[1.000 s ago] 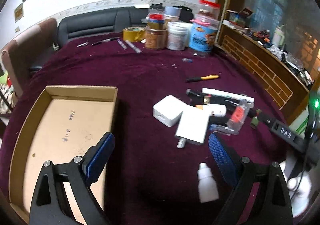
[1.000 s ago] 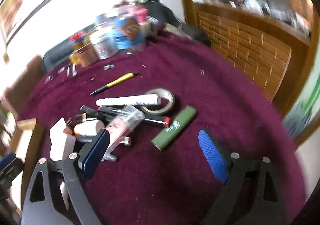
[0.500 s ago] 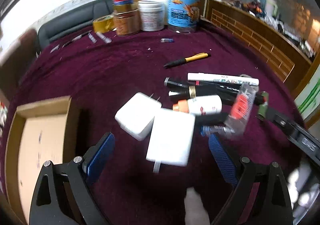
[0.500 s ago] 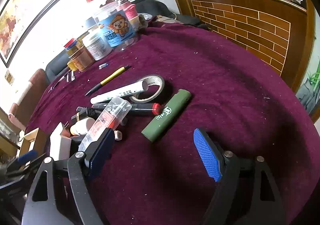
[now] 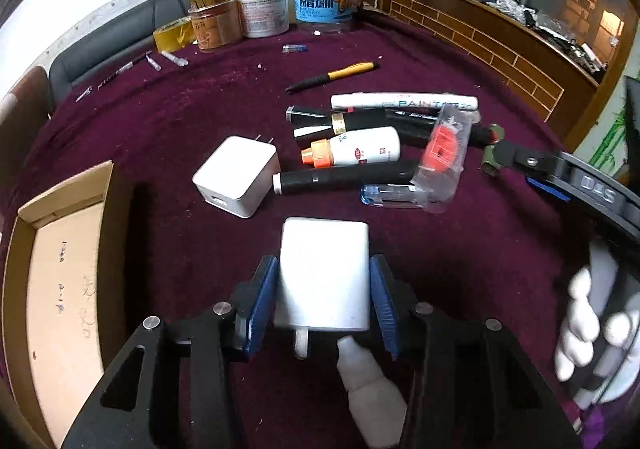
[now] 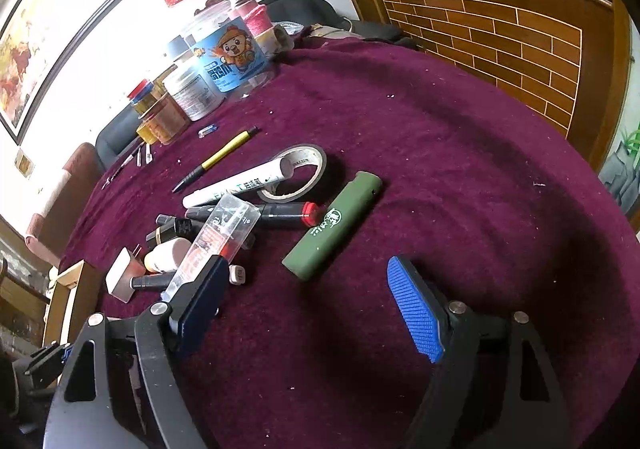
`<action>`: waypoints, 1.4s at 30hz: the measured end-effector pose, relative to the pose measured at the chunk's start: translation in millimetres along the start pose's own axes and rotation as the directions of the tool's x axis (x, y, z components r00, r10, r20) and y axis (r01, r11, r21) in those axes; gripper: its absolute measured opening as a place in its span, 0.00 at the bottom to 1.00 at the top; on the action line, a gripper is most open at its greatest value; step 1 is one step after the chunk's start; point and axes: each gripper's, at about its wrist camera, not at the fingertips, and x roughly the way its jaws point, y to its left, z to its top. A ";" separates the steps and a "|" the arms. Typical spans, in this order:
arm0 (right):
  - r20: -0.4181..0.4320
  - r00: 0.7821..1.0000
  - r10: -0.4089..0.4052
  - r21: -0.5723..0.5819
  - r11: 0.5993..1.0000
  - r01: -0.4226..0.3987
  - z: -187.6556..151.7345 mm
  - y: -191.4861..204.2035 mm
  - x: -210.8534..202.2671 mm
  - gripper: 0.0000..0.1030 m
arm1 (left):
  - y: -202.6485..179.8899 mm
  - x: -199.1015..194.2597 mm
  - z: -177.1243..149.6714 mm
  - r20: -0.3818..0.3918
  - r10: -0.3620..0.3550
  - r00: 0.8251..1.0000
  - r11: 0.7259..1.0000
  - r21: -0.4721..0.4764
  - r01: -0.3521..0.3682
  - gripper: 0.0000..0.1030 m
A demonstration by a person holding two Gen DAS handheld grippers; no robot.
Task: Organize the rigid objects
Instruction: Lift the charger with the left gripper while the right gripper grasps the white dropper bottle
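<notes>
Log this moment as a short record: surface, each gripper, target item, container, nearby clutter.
surface: round table with maroon cloth
left gripper: jaws closing, blue pads at both sides of the flat white charger
right gripper: open, nothing between its pads, hovering near the green lighter
container: open cardboard box, at left in the left wrist view
nearby: square white plug adapter, white paint marker, small white dropper bottle
</notes>
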 end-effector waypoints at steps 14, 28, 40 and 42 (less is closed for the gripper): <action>-0.006 1.000 0.002 0.019 1.000 -0.002 1.0 -4.8 -0.5 0.79 | 42.4 -66.5 -24.2 0.137 -0.182 0.974 0.950 -0.232 0.210 0.39; -0.166 0.986 -0.009 -0.320 0.946 -0.046 -32.3 68.0 -22.7 0.79 | 96.2 -152.3 -87.9 0.300 -0.104 0.948 0.930 -0.308 0.199 0.39; -0.320 0.947 0.032 -0.539 0.816 -0.209 -113.1 169.5 -24.0 0.43 | 129.4 -144.2 -106.1 0.292 -0.088 0.953 0.899 -0.389 0.202 0.39; -0.329 0.944 -0.001 -0.551 0.813 -0.191 -116.4 175.0 -13.4 0.35 | 135.7 -145.9 -109.0 0.295 -0.080 0.952 0.895 -0.399 0.199 0.39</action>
